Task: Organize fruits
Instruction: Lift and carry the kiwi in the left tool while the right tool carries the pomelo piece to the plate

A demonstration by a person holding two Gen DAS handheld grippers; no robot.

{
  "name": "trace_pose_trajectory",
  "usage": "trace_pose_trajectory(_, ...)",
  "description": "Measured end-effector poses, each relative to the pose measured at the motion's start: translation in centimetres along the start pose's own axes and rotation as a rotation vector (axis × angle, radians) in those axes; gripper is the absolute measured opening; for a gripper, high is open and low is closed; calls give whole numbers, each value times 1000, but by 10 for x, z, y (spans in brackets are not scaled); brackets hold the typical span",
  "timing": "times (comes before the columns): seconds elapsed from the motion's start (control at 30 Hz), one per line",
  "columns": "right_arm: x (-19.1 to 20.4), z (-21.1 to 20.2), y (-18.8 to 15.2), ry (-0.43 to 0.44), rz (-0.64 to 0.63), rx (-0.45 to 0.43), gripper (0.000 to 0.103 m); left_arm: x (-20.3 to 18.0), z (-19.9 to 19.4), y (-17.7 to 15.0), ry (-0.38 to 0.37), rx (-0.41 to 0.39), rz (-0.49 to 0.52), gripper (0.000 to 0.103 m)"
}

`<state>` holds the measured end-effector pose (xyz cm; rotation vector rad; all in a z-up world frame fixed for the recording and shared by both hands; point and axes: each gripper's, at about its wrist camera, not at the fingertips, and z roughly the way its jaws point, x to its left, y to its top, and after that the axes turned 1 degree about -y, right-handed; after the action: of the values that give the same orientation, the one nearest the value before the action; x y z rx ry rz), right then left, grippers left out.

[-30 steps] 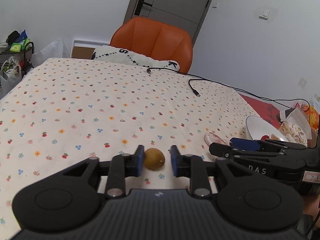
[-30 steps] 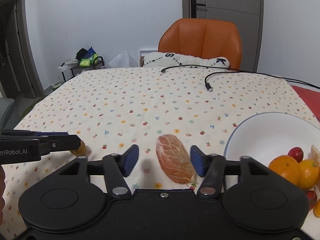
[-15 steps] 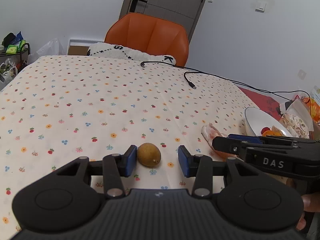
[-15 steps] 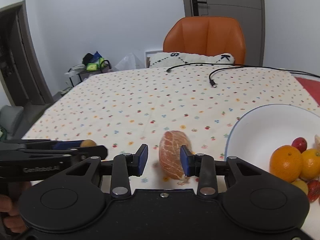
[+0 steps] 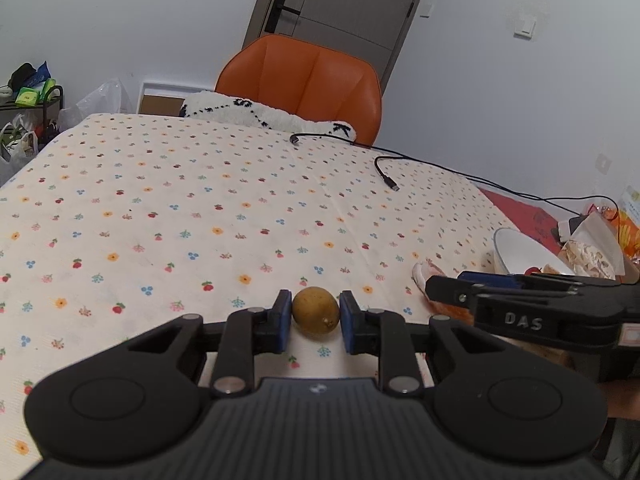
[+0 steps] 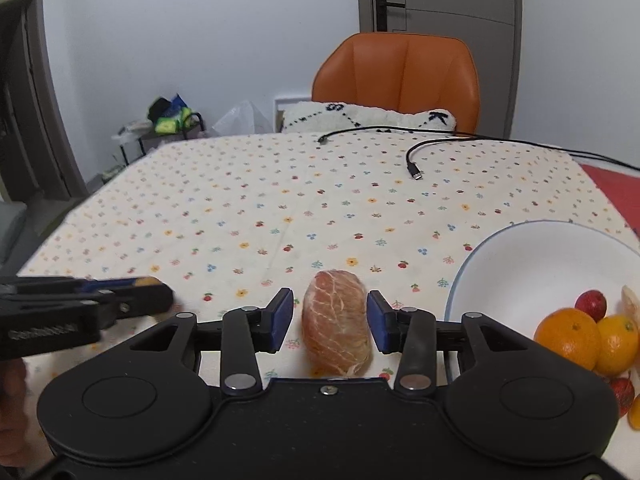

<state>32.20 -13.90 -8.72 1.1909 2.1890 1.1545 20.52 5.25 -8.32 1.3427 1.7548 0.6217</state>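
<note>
Your table carries a floral cloth, with an orange chair at its far edge and a black cable trailing across the far right part. The white bowl sits at your right, holding oranges and small red fruits.

Your right gripper is spread, its blue pads either side of the peeled pink citrus segment, which lies on the cloth just left of the bowl; narrow gaps show on both sides.

Your left gripper brackets the small brown-yellow fruit resting on the cloth. The pads sit very close to it; you cannot tell from this view whether they touch.
</note>
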Motion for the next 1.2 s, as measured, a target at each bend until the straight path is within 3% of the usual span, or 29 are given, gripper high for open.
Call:
trace_pose_trajectory(0.3, 9, 10, 3, -46, -69, 31, 42, 6, -4, 4, -5, -14, -15, 24)
trace_pose_trajectory(0.37, 13, 12, 3, -49, -85, 41, 48, 6, -5, 4, -5, -16, -18, 24)
trace_pose_trajectory(0.53, 15, 14, 4, -48, -91, 50, 50, 7, -9, 3, -4, -21, -20, 24)
trace_pose_trajectory(0.63, 14, 14, 5, -53, -87, 57, 47, 7, -12, 4, -6, -27, -20, 24)
trace_pose_trajectory(0.73, 14, 10, 5, -54, -85, 53, 37, 6, -14, 4, -7, -31, -19, 24)
trace_pose_trajectory(0.77, 14, 9, 5, -43, -84, 55, 33, 6, -15, 4, -6, -31, -20, 24)
trace_pose_trajectory(1.03, 22, 2, 1, 77, -45, 66, 33, 8, -20, 4, -2, -36, -22, 24)
trace_pose_trajectory(1.2, 19, 1, -1, 105, -3, 59, 35, 9, -22, 4, 3, -39, -23, 24)
